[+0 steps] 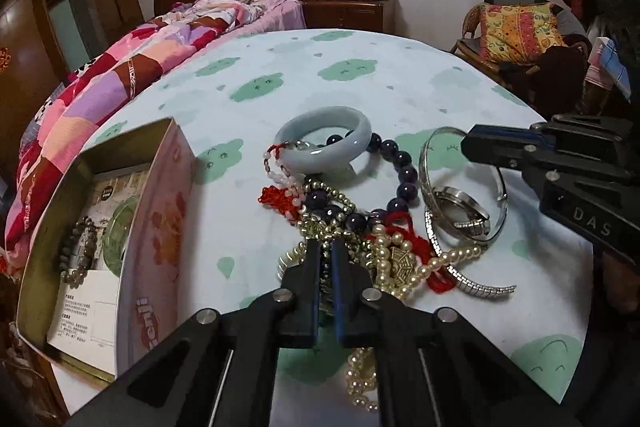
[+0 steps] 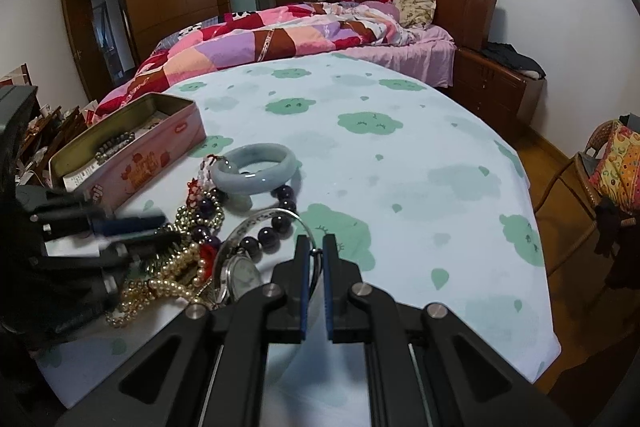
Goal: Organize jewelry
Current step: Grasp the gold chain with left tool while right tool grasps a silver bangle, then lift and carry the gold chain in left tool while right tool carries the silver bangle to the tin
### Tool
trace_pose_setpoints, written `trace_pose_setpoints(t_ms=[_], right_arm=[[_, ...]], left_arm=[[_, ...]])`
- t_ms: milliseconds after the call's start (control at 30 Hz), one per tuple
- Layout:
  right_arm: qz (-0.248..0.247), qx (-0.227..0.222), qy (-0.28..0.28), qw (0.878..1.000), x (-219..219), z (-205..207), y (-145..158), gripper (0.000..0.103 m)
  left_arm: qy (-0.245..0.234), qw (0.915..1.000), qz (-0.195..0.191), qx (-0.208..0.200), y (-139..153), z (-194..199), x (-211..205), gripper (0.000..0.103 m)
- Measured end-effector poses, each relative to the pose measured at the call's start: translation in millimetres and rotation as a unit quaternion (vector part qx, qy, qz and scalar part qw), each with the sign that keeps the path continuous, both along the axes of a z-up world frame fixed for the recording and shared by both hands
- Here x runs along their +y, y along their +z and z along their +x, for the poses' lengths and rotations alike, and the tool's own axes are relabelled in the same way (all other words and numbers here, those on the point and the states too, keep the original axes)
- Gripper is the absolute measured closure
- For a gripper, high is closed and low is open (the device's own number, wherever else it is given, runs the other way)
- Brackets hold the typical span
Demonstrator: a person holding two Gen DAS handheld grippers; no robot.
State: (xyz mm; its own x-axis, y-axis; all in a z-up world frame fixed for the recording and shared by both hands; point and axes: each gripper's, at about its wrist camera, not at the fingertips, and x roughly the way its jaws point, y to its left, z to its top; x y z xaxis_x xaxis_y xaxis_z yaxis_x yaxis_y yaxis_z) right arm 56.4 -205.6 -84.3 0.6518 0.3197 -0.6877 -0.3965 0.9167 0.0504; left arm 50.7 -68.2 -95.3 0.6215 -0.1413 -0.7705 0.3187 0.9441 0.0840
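Observation:
A tangled jewelry pile lies on the cloud-print tablecloth: a pale jade bangle, dark purple beads, a pearl strand, a gold bead chain and a watch. My left gripper is shut on the gold bead chain at the pile's near side. At the pile's right, my right gripper is shut on the rim of a thin silver bangle. An open pink tin stands to the left.
The tin holds a bead bracelet, a green bangle and a card. A bed with a patchwork quilt lies beyond the table. A wicker chair with a cushion stands off the right edge.

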Motion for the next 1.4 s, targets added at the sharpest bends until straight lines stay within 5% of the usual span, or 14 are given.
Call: trace_pose_setpoints(t_ms=[533,1400], right_arm=[[0.004,-0.042,-0.004,0.999,3,-10,28,0.094],[0.021,-0.087,0.031,0.996,38,-12,71,0.094]], left_arm=[[0.035,0.9935,-0.039,-0.101,75,-32,36,0.099],[0.103,0.9666,-0.037,-0.232,180,-51,109,0.099]])
